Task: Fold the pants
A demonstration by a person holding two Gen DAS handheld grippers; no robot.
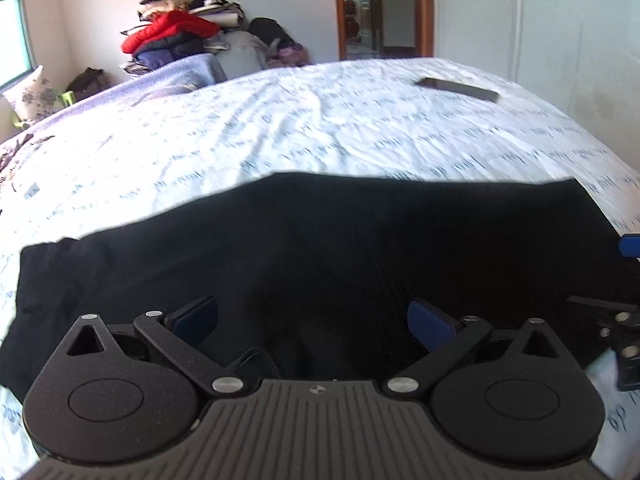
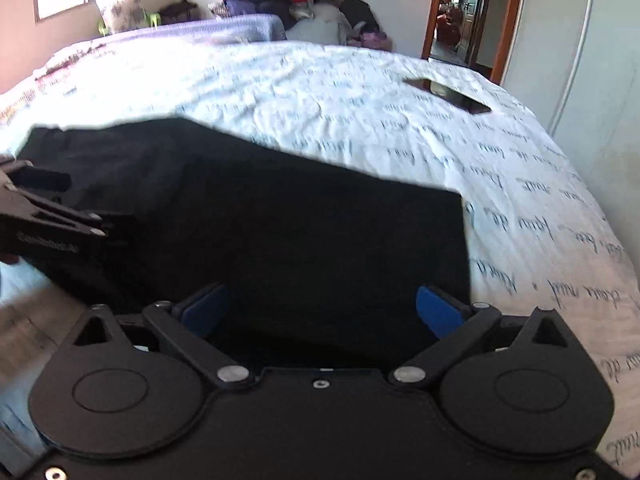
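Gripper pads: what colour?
Blue pads, black linkages; clearest in the right wrist view.

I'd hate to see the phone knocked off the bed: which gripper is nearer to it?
Right, probably. The right gripper hangs over the pants' right end, on the phone's side. The left gripper sits further left over the pants. Both are well short of it.

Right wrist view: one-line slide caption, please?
Open right tool poised over black pants on the script-print bedsheet.
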